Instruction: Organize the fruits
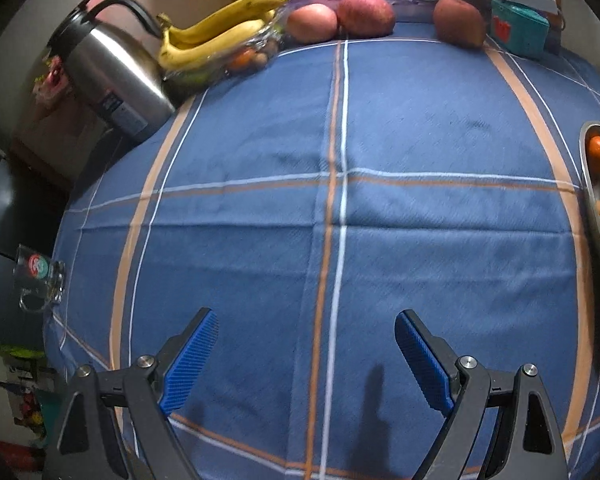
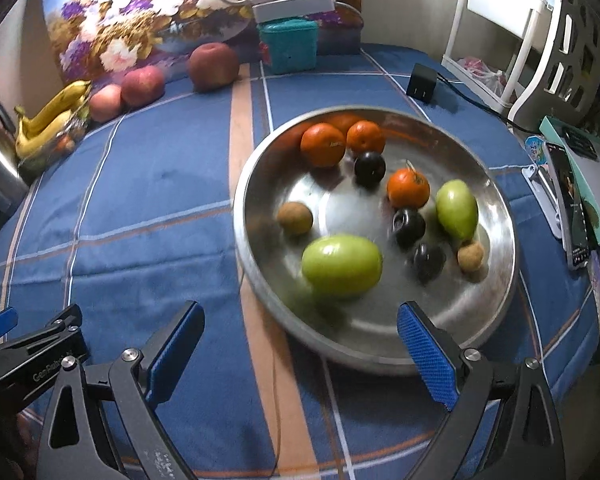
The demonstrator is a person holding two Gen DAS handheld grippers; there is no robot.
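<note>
Left gripper (image 1: pixel 306 332) hung spread wide over bare blue tablecloth (image 1: pixel 440 140), nothing between its pads. Right gripper (image 2: pixel 300 324) also stood spread and empty, just short of the metal bowl's (image 2: pixel 256 184) near rim. Nearest fruit ahead of it was a green fruit (image 2: pixel 341 266); oranges (image 2: pixel 323 145) and dark plums (image 2: pixel 409 227) lay beyond. Bananas (image 1: pixel 216 32) and apples (image 1: pixel 366 16) sat along the table's far edge.

Dim, bluish light; strong fisheye bending and black corners in both views. A lamp (image 2: pixel 292 2) burns out the right view's top, the tray (image 2: pixel 496 216) glares (its fruit smeared), edges blurred.
</note>
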